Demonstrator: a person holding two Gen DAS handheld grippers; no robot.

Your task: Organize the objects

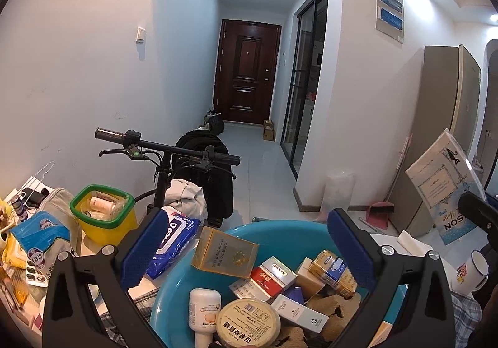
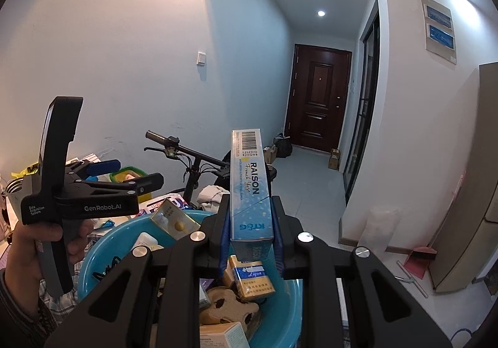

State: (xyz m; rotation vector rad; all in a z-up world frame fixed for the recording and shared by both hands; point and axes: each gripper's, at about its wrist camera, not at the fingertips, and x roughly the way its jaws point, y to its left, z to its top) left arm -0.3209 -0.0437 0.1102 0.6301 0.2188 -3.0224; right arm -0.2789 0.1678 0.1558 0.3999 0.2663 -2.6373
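Left side of the table: a yellow tub with a green rim [image 1: 104, 213] holding small tubes, and a blue wet-wipes pack [image 1: 174, 242] lying just beside the basin.
Left gripper [image 1: 247, 250]: fingers spread wide apart with nothing between them, hovering over the near part of the basin. From the right wrist view it is held up by the person's left hand [image 2: 46, 242], its fingers pointing off toward the bicycle handlebar [image 1: 165, 147].
Blue plastic basin [image 1: 274, 231]: heaped with small goods, among them a gold carton [image 1: 224, 253], a red cigarette pack [image 1: 267, 278], a white lotion bottle [image 1: 204, 313], a round lidded tub [image 1: 247, 324] and pieces of brown moulded pulp [image 1: 333, 307].
Right gripper [image 2: 251, 231]: clamped on the lower end of the Raison cigarette carton [image 2: 249, 183], one pad on each long face.
Where the carton is: held upright in the air above the basin, barcode end at the top, clear of the other goods.
How it should handle: I'd judge it light, stiff thin cardboard with a glossy skin, so a bit slippery and easy to dent under hard squeezing.
Where to hold: low grip leaves it top-heavy; nearer the middle of the long faces would steady it.
Right edge: a tall cabinet [image 2: 463, 192] against the wall, dustpan [image 2: 418, 259] on the floor.
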